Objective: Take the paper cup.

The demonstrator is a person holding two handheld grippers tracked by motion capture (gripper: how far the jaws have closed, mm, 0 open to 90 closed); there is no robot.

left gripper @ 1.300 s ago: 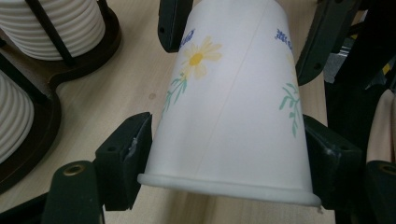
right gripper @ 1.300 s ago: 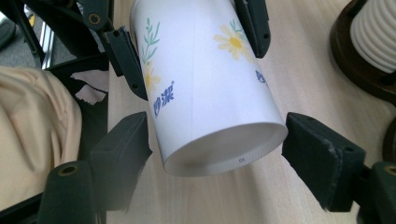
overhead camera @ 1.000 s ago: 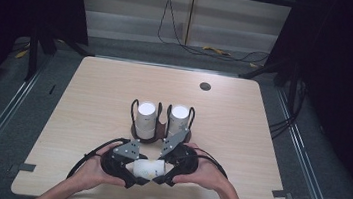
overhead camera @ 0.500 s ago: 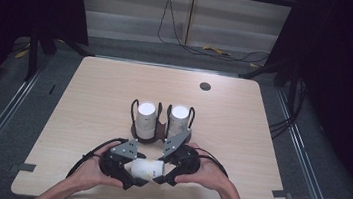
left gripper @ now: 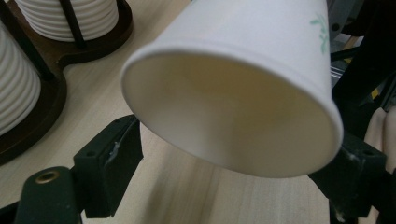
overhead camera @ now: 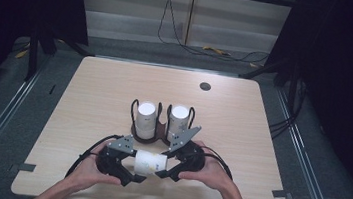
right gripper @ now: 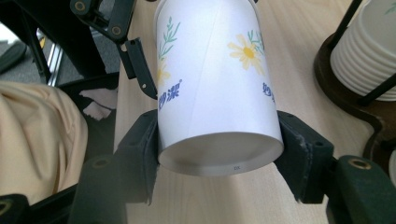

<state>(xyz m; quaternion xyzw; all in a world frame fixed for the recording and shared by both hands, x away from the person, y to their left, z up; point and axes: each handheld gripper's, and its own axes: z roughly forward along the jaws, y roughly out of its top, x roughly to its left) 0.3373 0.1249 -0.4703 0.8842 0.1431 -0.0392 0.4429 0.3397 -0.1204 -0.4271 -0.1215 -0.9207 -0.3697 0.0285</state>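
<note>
Smooth white paper cup (overhead camera: 149, 161) w/ flower print, lying sideways: right gripper (right gripper: 217, 163) clamps its base, left gripper (left gripper: 224, 182) jaws wide round its rim.

Both forearms come in from the bottom of the high view and meet low over the near half of the table. The left hand (overhead camera: 87, 170) holds the black left tongs (overhead camera: 132, 174), which point to the right. The right hand (overhead camera: 206, 171) holds the black right tongs (overhead camera: 162, 169), which point to the left, so the two tips face each other. The right tongs have just been closing, and their jaws now press on both sides of the base of a white paper cup with a flower print (right gripper: 217, 88). The jaws of the left tongs stand wide, at either side of the cup's rim.
</note>
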